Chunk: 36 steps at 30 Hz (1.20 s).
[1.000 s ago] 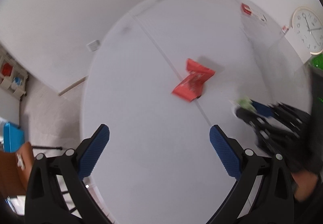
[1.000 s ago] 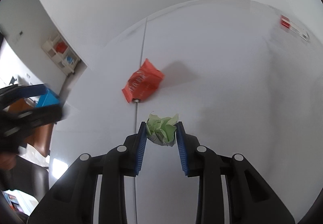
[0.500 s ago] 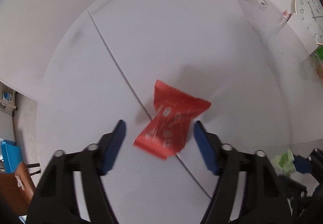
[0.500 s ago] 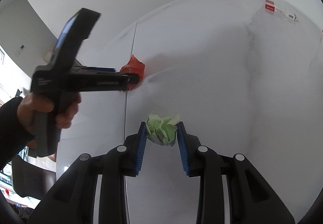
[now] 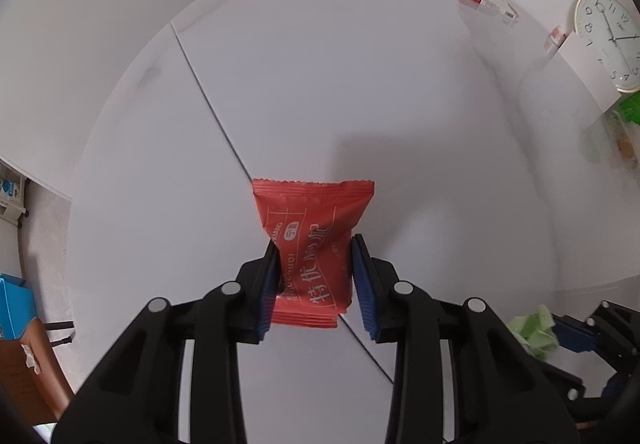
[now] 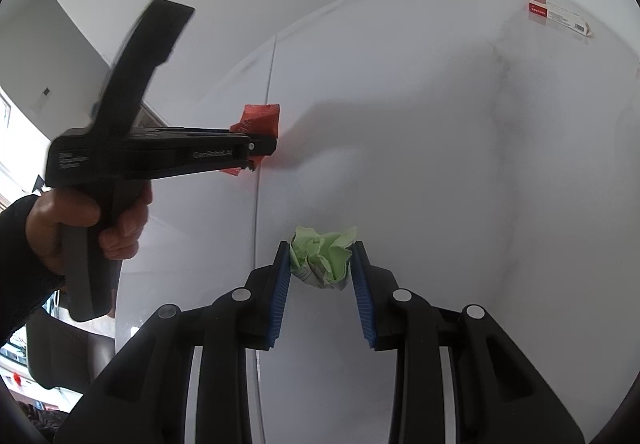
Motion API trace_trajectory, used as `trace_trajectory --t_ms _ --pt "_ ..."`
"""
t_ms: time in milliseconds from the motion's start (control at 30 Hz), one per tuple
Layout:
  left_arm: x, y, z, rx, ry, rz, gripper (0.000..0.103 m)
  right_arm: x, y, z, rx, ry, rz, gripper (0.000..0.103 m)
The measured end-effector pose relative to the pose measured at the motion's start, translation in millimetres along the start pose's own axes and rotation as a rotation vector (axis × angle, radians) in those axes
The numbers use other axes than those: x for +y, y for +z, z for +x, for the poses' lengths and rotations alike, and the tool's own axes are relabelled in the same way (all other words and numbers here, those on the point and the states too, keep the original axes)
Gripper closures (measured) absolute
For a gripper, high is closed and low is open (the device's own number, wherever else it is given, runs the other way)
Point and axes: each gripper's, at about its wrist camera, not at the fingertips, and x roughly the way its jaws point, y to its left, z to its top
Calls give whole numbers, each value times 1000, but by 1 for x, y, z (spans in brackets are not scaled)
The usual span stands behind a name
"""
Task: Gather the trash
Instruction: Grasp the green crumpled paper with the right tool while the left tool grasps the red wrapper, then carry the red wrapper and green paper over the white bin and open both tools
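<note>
Red wrapper [image 5: 314, 258] between steeply down-tilted left gripper's [image 5: 315, 276] just-closing jaws; right gripper [image 6: 320, 276] clamping green wad [image 6: 322, 258].

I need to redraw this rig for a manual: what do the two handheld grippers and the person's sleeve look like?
Both the left gripper and the right gripper are matte black with silver rivets and ribbed blue pads. From the side, the left one has a pistol-style handle and faint grey lettering. The sleeve is dark.
</note>
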Motion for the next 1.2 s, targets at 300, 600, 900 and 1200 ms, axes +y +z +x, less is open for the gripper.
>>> trace_trajectory --t_ms 300,600,900,1200 --pt "32 -43 -62 -52 -8 -68 69 35 2 3 16 -1 -50 71" --pt "111 -145 -144 -83 32 -210 69 121 -26 8 49 94 -82 71" --pt "205 -255 -194 -60 136 -332 69 251 -69 38 172 222 -252 71" --pt "270 -320 -216 -69 156 -412 69 335 -96 87 289 210 -381 71"
